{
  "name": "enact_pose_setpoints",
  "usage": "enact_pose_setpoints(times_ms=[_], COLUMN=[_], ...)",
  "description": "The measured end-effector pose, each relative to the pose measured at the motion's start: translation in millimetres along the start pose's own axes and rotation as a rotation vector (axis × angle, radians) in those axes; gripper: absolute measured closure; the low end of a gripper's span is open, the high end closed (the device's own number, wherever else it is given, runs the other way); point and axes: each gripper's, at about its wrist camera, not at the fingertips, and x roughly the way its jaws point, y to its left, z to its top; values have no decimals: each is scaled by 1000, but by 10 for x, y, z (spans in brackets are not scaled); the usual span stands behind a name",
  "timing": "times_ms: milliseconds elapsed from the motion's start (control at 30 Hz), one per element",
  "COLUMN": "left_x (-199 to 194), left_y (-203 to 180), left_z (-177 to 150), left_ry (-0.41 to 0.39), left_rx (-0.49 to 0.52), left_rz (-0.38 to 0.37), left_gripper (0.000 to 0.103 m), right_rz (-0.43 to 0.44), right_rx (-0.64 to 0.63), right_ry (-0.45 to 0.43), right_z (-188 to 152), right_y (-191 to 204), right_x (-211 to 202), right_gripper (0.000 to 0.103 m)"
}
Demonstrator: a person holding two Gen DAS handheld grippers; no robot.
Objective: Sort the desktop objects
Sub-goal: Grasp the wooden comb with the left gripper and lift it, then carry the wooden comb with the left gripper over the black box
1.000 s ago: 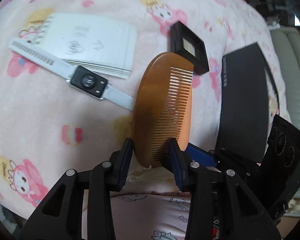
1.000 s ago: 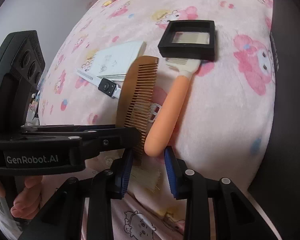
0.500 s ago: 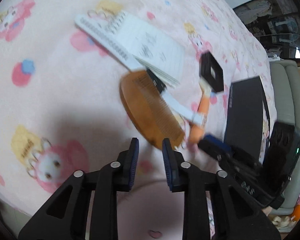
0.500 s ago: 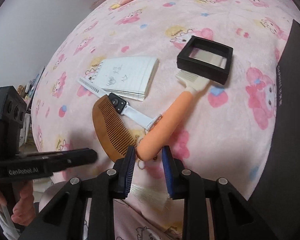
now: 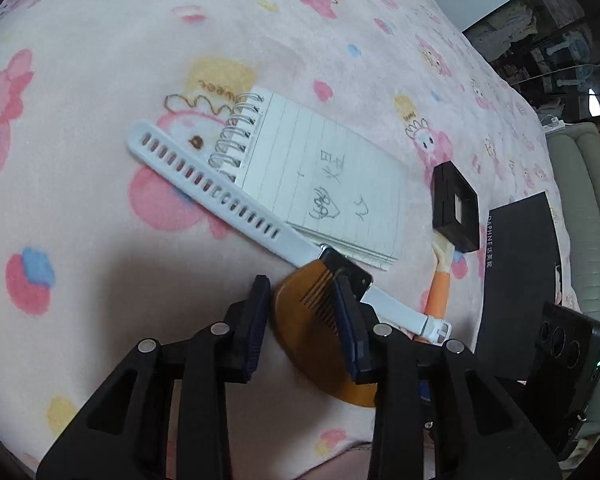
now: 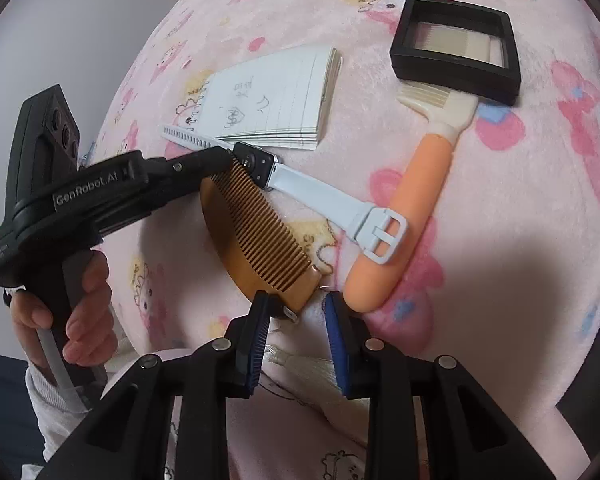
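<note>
Lying flat on the pink blanket (image 6: 500,280) under the watch (image 6: 256,162), the stiff, light wooden comb (image 6: 260,232) looked best pinched across its solid spine, both the left tool (image 5: 302,312) and right tool (image 6: 296,320) parted and empty.

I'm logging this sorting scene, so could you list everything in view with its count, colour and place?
blanket: one, pink cartoon print, under everything
notepad: one, white, spiral-bound, centre
watch: one, white strap, across the notepad's edge and the wooden comb's end
wooden comb: one, brown, flat beside the watch
brush: one, orange handle, head at the frame
frame: one, black, square, far side
box: one, black, right edge
left gripper: black, jaws open over the comb
right gripper: black, jaws open, empty
hand: one, gripping the left handle
</note>
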Motion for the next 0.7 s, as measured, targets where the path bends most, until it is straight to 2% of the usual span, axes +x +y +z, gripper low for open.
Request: enact_pose_setpoints(times_ms=[67, 233, 300, 367, 467, 533, 700], left_x=[-79, -245, -264, -200, -69, -123, -431], left_y=[-15, 62, 84, 130, 104, 18, -201], left_z=[-108, -387, -442, -431, -394, -395, -502], left_ry=[-5, 33, 17, 18, 40, 24, -12], left_rx=[5, -63, -71, -77, -86, -66, -35], left_rz=[15, -77, -55, -15, -23, -19, -99], left_gripper=[71, 72, 72, 72, 71, 70, 70], right_rz=[-6, -29, -36, -39, -34, -43, -58], right_rx=[-1, 1, -6, -11, 2, -7, -32], right_ry=[-15, -101, -117, -103, -63, -53, -126], right_z=[4, 32, 47, 42, 42, 34, -55], right_y=[20, 22, 16, 5, -4, 45, 120], right_x=[-17, -210, -262, -214, -48, -4, -341], right_gripper=[77, 77, 77, 77, 77, 77, 77])
